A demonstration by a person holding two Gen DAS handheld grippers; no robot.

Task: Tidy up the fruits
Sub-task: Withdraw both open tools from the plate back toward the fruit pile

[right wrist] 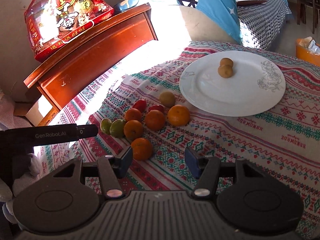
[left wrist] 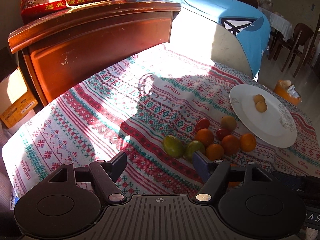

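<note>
Right wrist view: my right gripper (right wrist: pixel 159 161) hangs spread wide and empty, the nearest round orange mandarin (right wrist: pixel 141 148) just beside its left finger. Further right, the white round china plate (right wrist: pixel 212 98) holds two small tan fruits (right wrist: pixel 225 68). My left gripper (left wrist: pixel 159 160) gapes too, empty.

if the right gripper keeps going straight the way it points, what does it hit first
Probably just the patterned tablecloth: the right gripper is open, the nearest orange tangerine sits just left of its line. Depth unclear.

Fruit pile (right wrist: pixel 148 120) beside plate (right wrist: pixel 210 100) (left)
</note>
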